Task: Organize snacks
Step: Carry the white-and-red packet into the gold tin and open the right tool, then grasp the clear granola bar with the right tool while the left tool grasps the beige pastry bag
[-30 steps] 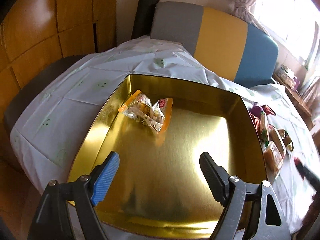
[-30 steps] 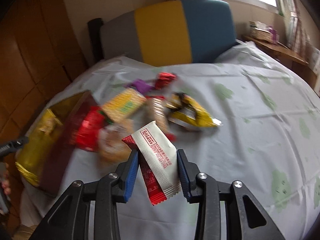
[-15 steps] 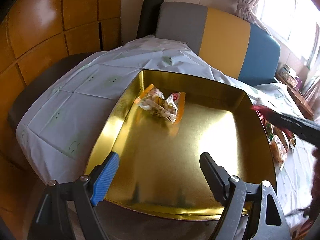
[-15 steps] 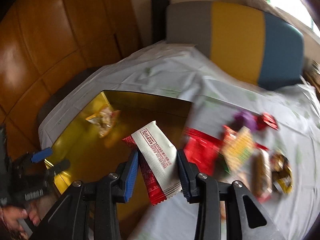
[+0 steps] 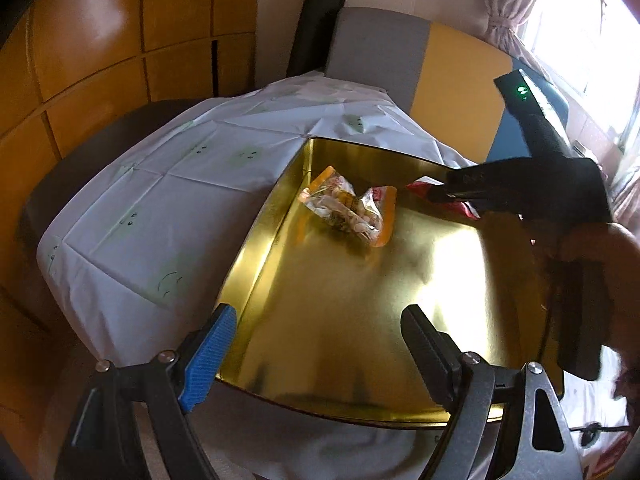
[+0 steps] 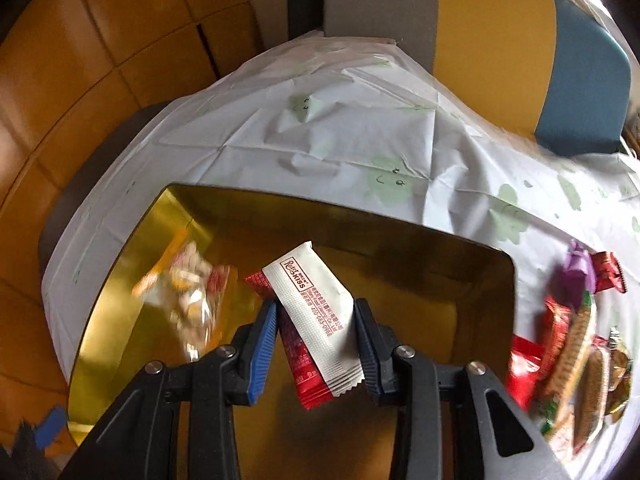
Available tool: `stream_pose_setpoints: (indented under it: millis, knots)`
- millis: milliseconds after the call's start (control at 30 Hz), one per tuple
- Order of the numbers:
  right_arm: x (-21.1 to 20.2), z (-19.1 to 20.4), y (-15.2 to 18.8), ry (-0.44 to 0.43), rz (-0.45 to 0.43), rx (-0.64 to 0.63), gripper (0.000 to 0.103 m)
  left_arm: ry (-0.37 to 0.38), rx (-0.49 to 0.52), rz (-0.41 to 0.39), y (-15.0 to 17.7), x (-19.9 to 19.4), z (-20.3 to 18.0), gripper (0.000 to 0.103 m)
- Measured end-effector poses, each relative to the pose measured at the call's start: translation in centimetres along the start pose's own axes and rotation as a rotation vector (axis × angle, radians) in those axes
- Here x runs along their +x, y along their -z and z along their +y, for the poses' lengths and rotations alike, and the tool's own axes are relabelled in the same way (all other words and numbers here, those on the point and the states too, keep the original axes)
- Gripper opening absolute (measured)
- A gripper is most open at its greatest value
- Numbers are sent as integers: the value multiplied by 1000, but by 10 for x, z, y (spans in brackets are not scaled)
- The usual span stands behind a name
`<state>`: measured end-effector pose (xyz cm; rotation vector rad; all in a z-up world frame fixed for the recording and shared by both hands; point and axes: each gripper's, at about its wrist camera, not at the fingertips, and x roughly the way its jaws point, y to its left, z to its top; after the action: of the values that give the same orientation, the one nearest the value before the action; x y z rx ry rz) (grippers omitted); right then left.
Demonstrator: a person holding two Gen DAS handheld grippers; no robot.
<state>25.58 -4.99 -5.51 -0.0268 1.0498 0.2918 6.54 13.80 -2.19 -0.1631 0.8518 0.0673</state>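
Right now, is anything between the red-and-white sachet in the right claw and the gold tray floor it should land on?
Nothing visible. The sachet hangs over bare gold tray; the only packet inside, the clear snack bag, lies to its left.

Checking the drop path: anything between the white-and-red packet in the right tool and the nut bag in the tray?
Only bare gold tray floor between the white-and-red packet and the nut bag; right wrist view.

A grey, yellow and blue chair point(image 6: 492, 20) stands behind the white tablecloth point(image 6: 328, 132).
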Motion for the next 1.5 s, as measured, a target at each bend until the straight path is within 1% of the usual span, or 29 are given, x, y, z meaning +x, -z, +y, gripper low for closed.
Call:
stream_pose_setpoints:
  millis: [67, 100, 200, 267, 333, 400, 467, 500, 533, 567, 667, 733, 800, 933, 1000, 1033, 1133, 1167, 1267, 1400, 1500]
  knots:
    - [7, -3, -3, -14, -14, 46, 44, 0, -9, 6, 0, 1, 3, 85]
    - [11, -5, -5, -22, -12, 72, 48, 0, -14, 6, 1, 1, 4, 85]
    - [16, -14, -6, -45, 15, 136, 49, -1, -14, 11, 3, 1, 4, 85]
    - [9, -19, -4, -74, -3, 160, 49, -2, -15, 7, 4, 0, 4, 85]
    - [-11, -25, 2, -111, -41, 164, 49, 7, -16, 10, 5, 0, 3, 85]
    - [-37, -30, 12, -136, -100, 144, 49, 24, -23, 6, 5, -1, 0, 85]
    - [-60, -34, 22, -131, -155, 120, 49, 40, -25, 2, 5, -3, -5, 85]
    - [-76, -39, 32, -114, -195, 99, 49, 48, -23, -3, 5, -4, -7, 85]
    - [-82, -41, 38, -102, -216, 88, 49, 56, -19, -7, 6, -6, -10, 85]
    - [-95, -47, 51, -72, -248, 69, 49, 62, -13, -10, 6, -7, -14, 85]
    - [-112, -65, 81, 21, -286, 44, 49, 80, 16, -20, 8, -11, -28, 89]
    - [-115, -81, 105, 86, -282, 45, 49, 98, 36, -21, 11, -14, -38, 89]
    - [-115, -106, 130, 137, -261, 93, 49, 118, 55, -13, 13, -15, -48, 89]
    - [-119, -155, 167, 180, -246, 204, 49, 159, 100, 2, 18, -20, -72, 89]
    - [-122, -180, 179, 220, -247, 254, 49, 178, 135, 2, 21, -22, -87, 90]
    - [-122, -187, 183, 226, -248, 257, 49, 187, 154, 2, 23, -24, -94, 91]
    - [-125, -208, 179, 268, -253, 245, 49, 217, 189, 8, 28, -27, -114, 91]
    - [-124, -214, 175, 267, -254, 246, 49, 224, 196, 10, 29, -27, -118, 91]
    - [-117, -227, 156, 203, -266, 247, 49, 249, 220, 21, 33, -30, -135, 92]
    - [-92, -231, 127, 203, -212, 232, 49, 241, 269, 25, 38, -33, -153, 92]
    - [-81, -229, 121, 212, -209, 188, 41, 233, 297, 20, 42, -35, -159, 92]
